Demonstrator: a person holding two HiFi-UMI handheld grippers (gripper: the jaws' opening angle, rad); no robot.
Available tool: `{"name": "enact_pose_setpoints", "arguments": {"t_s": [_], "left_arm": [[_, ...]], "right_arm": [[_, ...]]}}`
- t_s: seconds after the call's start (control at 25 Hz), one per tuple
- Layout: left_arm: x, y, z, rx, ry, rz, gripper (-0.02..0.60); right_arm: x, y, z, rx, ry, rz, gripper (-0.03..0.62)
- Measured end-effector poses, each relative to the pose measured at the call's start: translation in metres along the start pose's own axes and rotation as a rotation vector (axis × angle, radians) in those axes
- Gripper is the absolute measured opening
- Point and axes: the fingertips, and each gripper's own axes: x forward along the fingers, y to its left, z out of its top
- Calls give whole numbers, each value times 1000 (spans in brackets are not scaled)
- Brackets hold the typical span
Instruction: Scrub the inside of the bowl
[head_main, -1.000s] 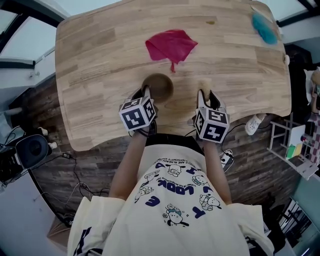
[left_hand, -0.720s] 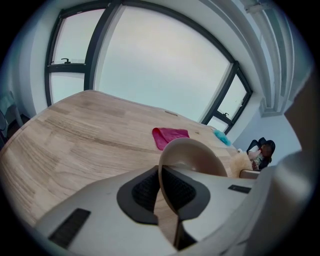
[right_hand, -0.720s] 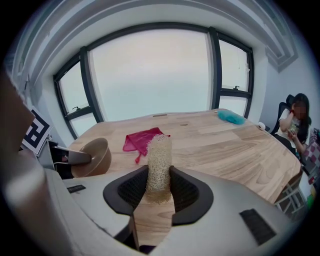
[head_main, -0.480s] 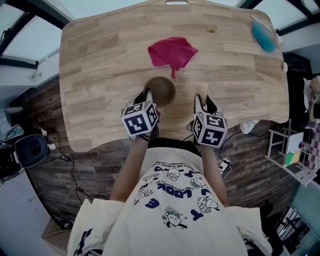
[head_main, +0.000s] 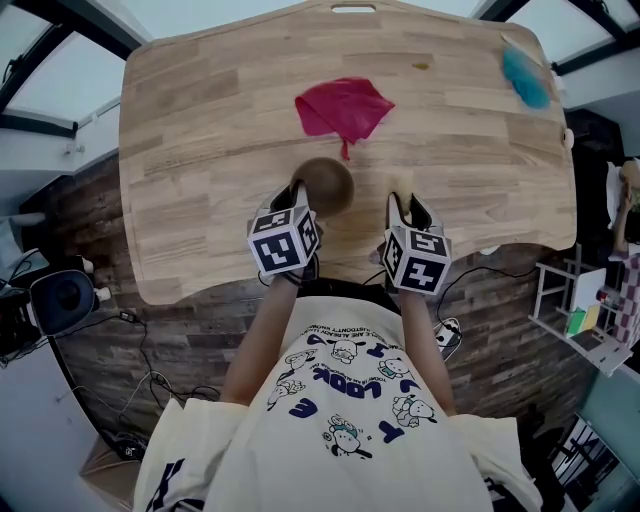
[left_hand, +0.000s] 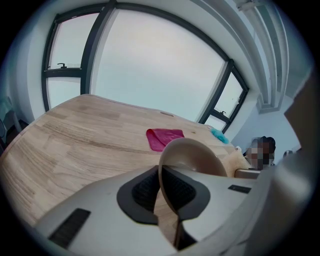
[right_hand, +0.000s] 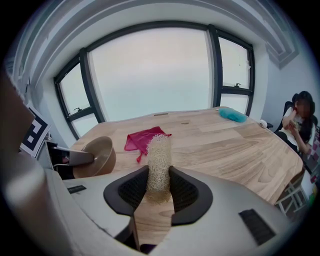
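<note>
A brown bowl (head_main: 323, 184) sits near the table's front edge, tilted, its rim pinched by my left gripper (head_main: 296, 195). In the left gripper view the bowl (left_hand: 192, 157) rises between the jaws, whose pads (left_hand: 142, 192) press on its thin wall. My right gripper (head_main: 408, 205) hovers to the bowl's right, shut on a pale loofah scrubber (right_hand: 159, 162) that stands upright between its pads. The right gripper view shows the bowl (right_hand: 97, 156) at left with the left gripper's jaw on its rim.
A magenta cloth (head_main: 343, 106) lies beyond the bowl on the wooden table (head_main: 200, 140). A teal item (head_main: 526, 72) rests at the far right corner. A person (right_hand: 300, 122) sits past the table's right end. The table's near edge is under my grippers.
The view has shifted slightly since a second ago. Bowl and both grippers keep nearly the same places relative to each other.
</note>
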Motion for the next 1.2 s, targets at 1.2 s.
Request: {"name": "enact_pose_setpoints", "arguments": {"t_s": [1.2], "left_arm": [[7,-9,-2,8,18,-1,43]], "right_arm": [[8,-5,-6,46,45,18,112]]}}
